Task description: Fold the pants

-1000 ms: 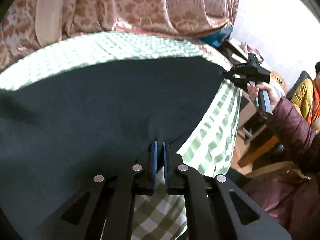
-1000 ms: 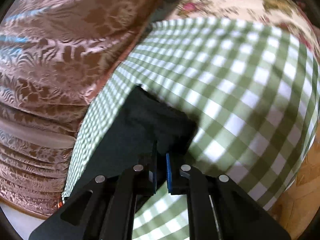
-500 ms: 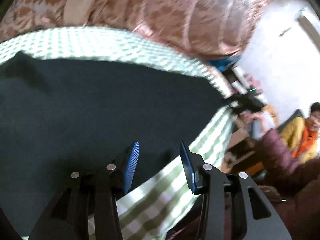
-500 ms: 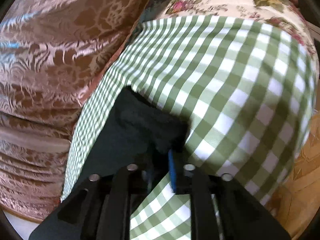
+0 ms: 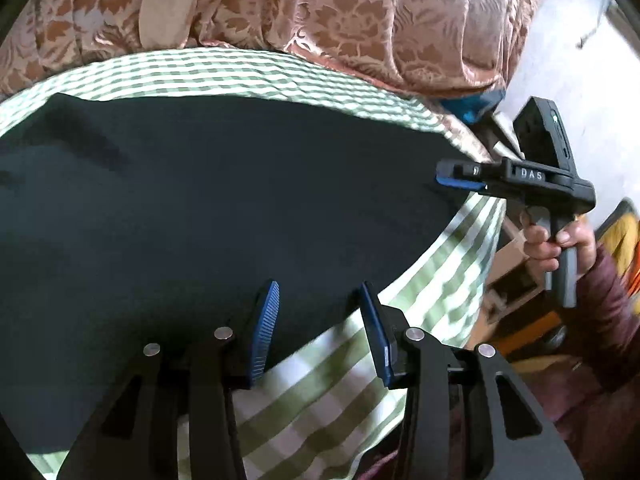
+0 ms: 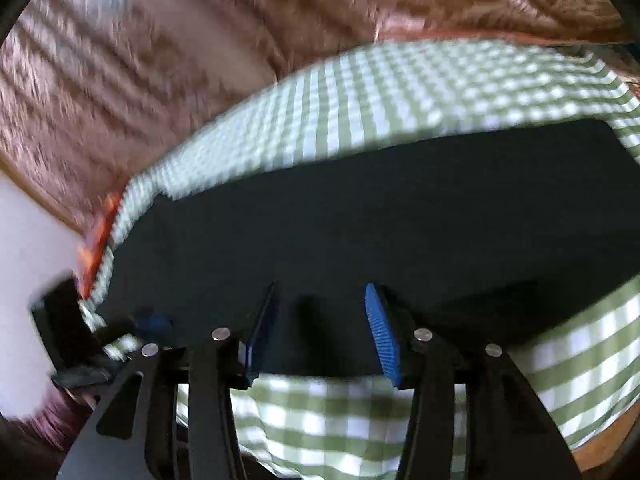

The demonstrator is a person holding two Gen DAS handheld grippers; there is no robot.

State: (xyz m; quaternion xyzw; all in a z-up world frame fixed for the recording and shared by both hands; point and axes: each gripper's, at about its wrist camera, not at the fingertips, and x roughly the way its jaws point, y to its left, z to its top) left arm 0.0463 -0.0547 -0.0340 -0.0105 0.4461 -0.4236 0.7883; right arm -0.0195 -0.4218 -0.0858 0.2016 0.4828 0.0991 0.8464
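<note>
Lying flat on the green-checked sheet [image 5: 320, 400], the dark pants [image 5: 208, 208] sat spread wide across the bed, near edge just in front of both tools, far edge short of the brocade quilt [image 5: 360, 12]. Left gripper [image 5: 318, 328] hung over that near hem, blue pads parted partway, nothing pinched; cloth lay below the gap, not between the pads. Right gripper [image 6: 322, 330] was opening, jaws partway apart, also empty, hovering over the near edge; that view was motion-blurred. In the left view the right tool showed at the pants' right end, gripped by a hand [image 5: 556, 240].

Step looked like the pause between folds: one lay-down done, both tools let go. Next move probably called for re-gripping an end or edge of the pants with both grippers and carrying it across for another fold, keeping layers aligned.
</note>
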